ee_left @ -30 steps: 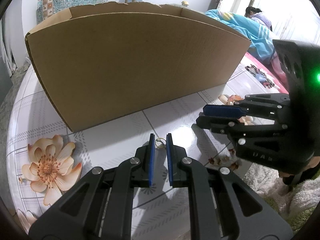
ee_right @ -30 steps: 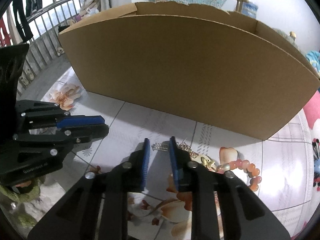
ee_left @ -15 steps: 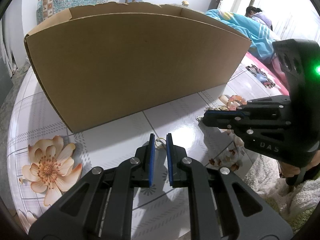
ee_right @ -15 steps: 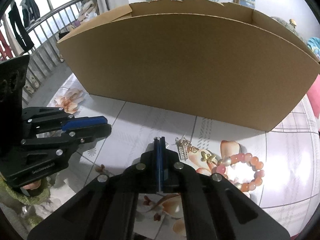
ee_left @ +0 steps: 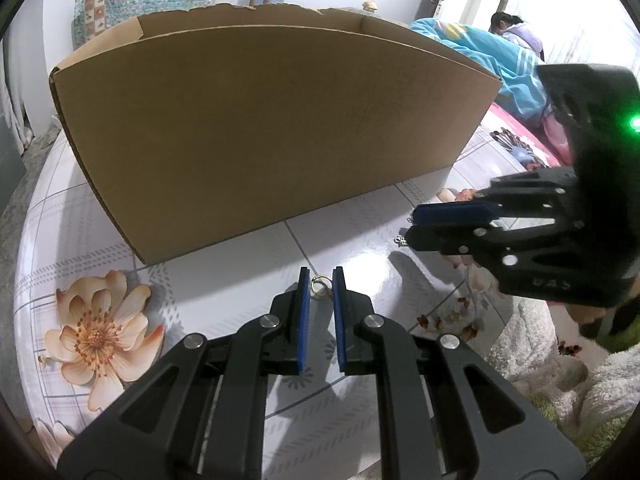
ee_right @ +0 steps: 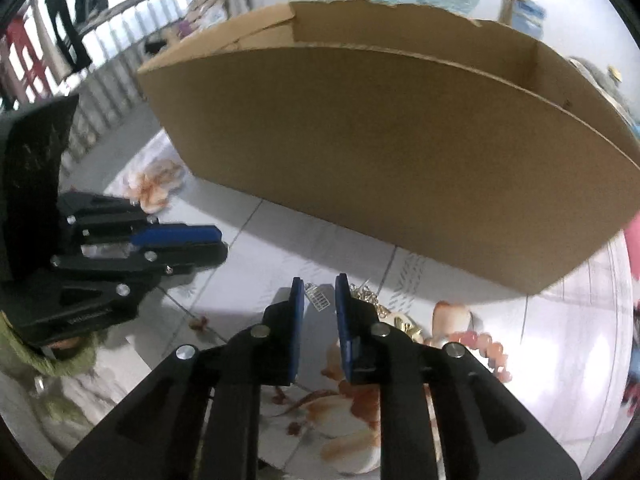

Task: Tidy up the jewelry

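- Jewelry is what we inspect: every piece we can find lies on the table (ee_left: 224, 280) in front of the cardboard box (ee_left: 276, 128); none is seen inside the box, though its floor is hidden from both views.
- We note a small gold ring (ee_left: 320, 282) on the table, just at the tips of the left tongs (ee_left: 319, 292), whose jaws stand apart around it without clamping it.
- We note a small silver charm (ee_right: 318, 297) between the tips of the right tongs (ee_right: 319, 300); those jaws are also apart, and we cannot tell whether the charm rests on the table or touches a pad.
- Beside it lie a gold chain (ee_right: 370, 302), a small gold butterfly piece (ee_right: 406, 325) and a pink bead bracelet (ee_right: 486, 350), all to the right of the right tongs and near the box wall.
- Our judgement: the task is at an early stage. Nothing is held, and at least five pieces remain to be put away.
- Surface: a glossy white table cover with grey grid lines and printed peach flowers (ee_left: 98, 334); it shows glare, and we judge that thin pieces lying flat on it may slip.
- Room: a person (ee_left: 516, 32) rests under a turquoise blanket (ee_left: 496, 60) at the far right; a railing with hanging clothes (ee_right: 68, 28) shows at the left of the right view; a fluffy towel (ee_left: 560, 364) lies at the table's near edge.
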Motion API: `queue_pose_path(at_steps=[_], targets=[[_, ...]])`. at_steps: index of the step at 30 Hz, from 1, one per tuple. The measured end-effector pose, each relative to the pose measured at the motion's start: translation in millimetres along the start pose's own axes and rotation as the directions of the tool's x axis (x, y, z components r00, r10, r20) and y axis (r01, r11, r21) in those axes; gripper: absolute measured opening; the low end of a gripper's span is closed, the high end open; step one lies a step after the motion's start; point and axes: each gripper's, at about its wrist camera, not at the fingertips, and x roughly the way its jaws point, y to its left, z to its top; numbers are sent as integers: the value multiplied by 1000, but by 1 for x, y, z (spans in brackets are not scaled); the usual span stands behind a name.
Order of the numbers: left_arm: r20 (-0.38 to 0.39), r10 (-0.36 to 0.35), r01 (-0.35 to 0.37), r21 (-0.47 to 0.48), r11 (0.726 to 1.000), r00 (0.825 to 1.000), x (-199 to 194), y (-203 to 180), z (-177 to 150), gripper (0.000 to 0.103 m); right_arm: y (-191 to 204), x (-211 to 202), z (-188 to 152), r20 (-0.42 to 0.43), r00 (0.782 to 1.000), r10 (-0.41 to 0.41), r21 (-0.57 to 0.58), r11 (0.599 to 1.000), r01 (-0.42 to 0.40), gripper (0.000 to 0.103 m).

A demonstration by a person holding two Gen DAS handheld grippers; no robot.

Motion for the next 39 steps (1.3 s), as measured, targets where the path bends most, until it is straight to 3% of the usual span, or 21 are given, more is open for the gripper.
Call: queue_pose_path(at_steps=[4, 7, 12, 21, 31, 39], targets=[[0, -2, 2, 2, 1000, 1000, 1, -1, 0, 10, 2, 6, 5, -45, 999, 8, -84, 996, -12, 16], [-1, -4, 4, 1, 1000, 1000, 1, -1, 0, 10, 7, 6, 7, -75, 997, 8, -137, 990, -19, 10], [-1, -3, 3, 4, 1000, 1000, 1, -1, 1, 10, 4, 7, 10, -106, 993, 44, -137, 989, -59, 5], [3, 7, -7, 3, 1000, 1000, -1, 0, 1, 10, -4, 5, 4, -65, 995, 76, -44, 996, -79, 5], [73, 27, -28, 10, 1000, 997, -36, -6, 6, 10, -7, -33, 10, 58, 993, 104, -2, 995, -104, 5], [232, -28, 15, 58, 998, 972, -97, -19, 42, 10, -23, -96, 39, 247, 959, 141, 0, 989, -145, 5]])
